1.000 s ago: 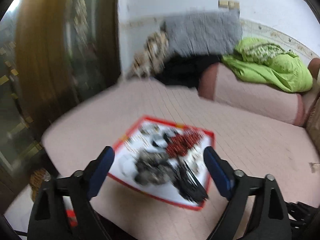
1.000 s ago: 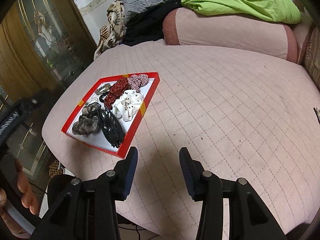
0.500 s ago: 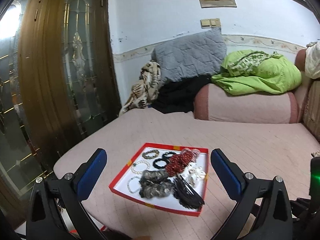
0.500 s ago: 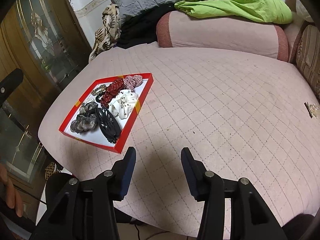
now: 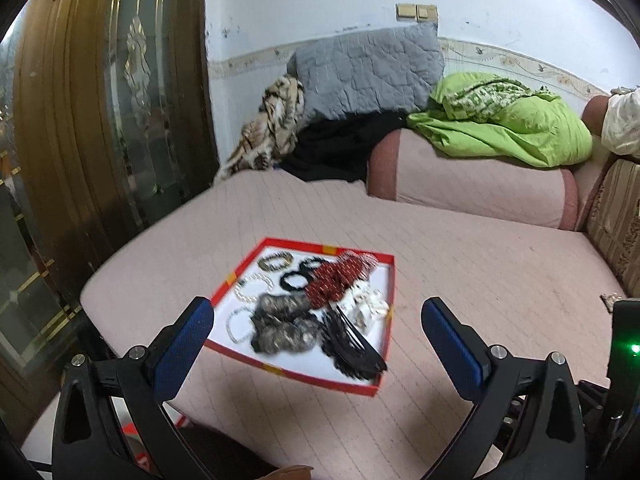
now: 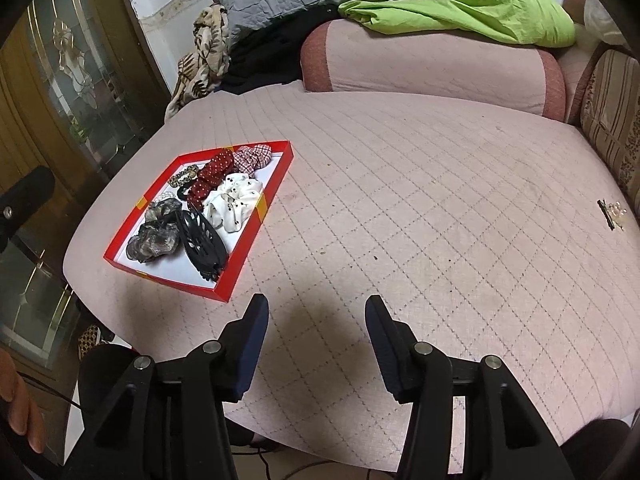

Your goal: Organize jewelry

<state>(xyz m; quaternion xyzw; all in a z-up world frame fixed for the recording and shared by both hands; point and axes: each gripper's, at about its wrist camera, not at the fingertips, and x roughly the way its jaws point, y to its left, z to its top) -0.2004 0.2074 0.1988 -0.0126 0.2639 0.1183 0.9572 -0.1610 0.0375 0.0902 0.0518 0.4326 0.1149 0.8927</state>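
Bed (image 6: 400, 208) first: its quilted pink cover carries everything you need, and the red tray (image 6: 256, 220) is your landmark, sitting near the bed's front left corner. Your left claw (image 5: 316, 322) is spread as wide as it goes, nothing between its jaws, and the tray lies straight ahead of it and a little below, so this hand is the nearer one. Your right claw (image 6: 316, 320) is opening, also with nothing between its jaws, and the tray lies ahead and off to its left, well apart. Inside the tray, the black hair claw clip (image 6: 202, 242) lies at the near right part, its long axis running from the tray's middle toward its near corner. Reach for it with your left, probably.
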